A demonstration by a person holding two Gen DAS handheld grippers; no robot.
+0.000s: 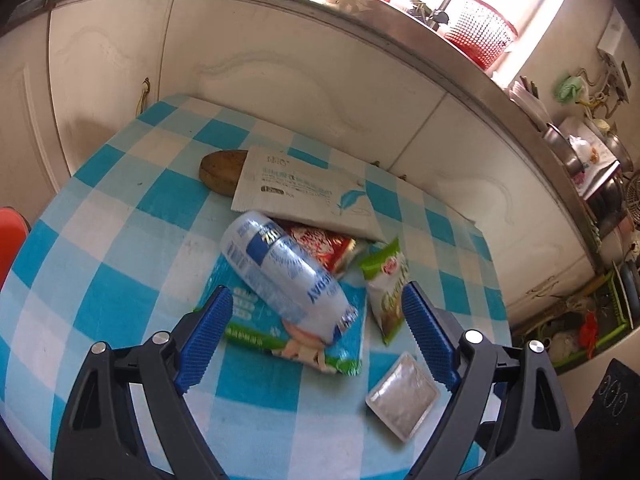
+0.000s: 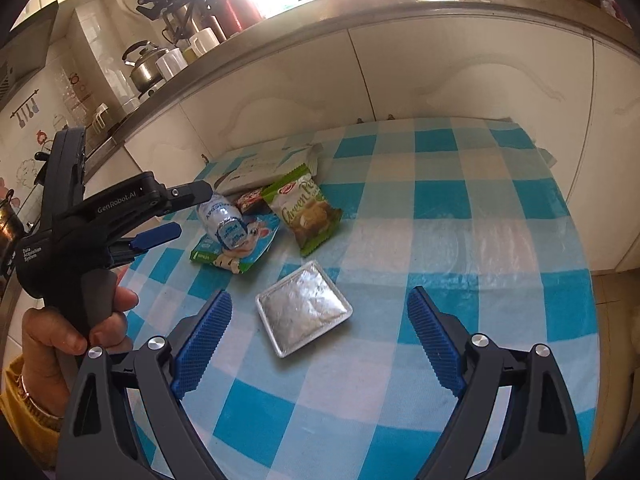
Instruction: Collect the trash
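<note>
Trash lies in a heap on the blue-checked tablecloth [image 1: 120,240]. A small white-and-blue bottle [image 1: 284,276] rests on its side on a flat blue-green wrapper [image 1: 280,340]. Beside them are a green snack packet [image 1: 386,288], a red wrapper [image 1: 320,246], a white pouch [image 1: 292,188] and a silver foil tray [image 1: 402,394]. My left gripper [image 1: 318,300] hangs open just above the bottle, touching nothing. My right gripper [image 2: 320,304] stands open over the foil tray [image 2: 304,312], its pads clear of it. The left gripper [image 2: 172,216] also shows in the right wrist view, held by a hand [image 2: 72,324].
A brown potato-like lump [image 1: 220,170] lies behind the white pouch. White cabinet doors [image 1: 280,68] and a steel counter edge [image 1: 360,12] rise right behind the table. A red chair part [image 1: 10,236] shows at the left. Clutter fills the floor corner [image 1: 580,320] at the right.
</note>
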